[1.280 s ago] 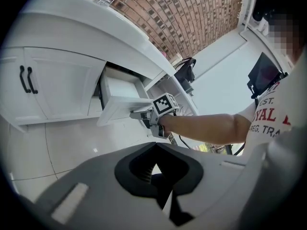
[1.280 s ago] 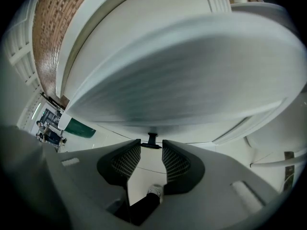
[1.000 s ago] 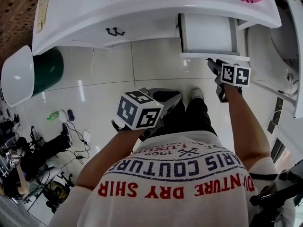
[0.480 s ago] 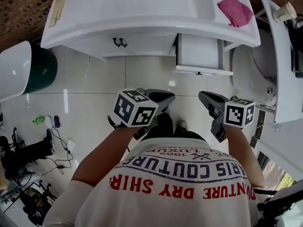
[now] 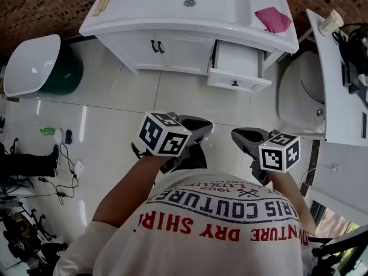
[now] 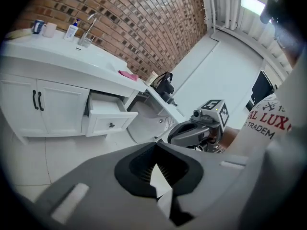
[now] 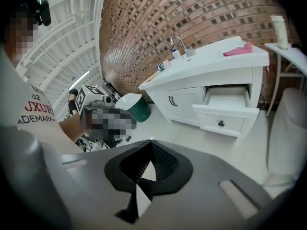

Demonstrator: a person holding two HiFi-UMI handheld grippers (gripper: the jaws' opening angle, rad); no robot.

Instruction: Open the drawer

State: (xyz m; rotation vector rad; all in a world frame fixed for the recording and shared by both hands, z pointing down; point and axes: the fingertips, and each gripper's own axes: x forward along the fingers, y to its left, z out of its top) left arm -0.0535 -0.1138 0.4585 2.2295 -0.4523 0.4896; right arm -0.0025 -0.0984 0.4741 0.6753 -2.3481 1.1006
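The white drawer (image 5: 238, 66) of the vanity stands pulled out, its front with a small dark knob (image 5: 234, 83) facing me; it also shows as the open drawer (image 6: 108, 114) and the open drawer (image 7: 225, 111) in the two gripper views. My left gripper (image 5: 200, 127) and right gripper (image 5: 244, 135) hang side by side close to my body, well back from the drawer. In the left gripper view the left gripper (image 6: 154, 145) is shut with nothing in it. The right gripper (image 7: 150, 143) is likewise shut and empty.
The vanity top (image 5: 144, 7) carries a sink and a pink cloth (image 5: 273, 19). A toilet (image 5: 299, 94) stands right of the drawer, with a white shelf (image 5: 339, 73) beyond it. A green bin (image 5: 62, 76) sits at the left, cables and gear (image 5: 29, 171) on the floor.
Both grippers have risen and drawn back from the vanity. The right gripper left the drawer's front and shut. The drawer stays pulled out and now looks farther off.
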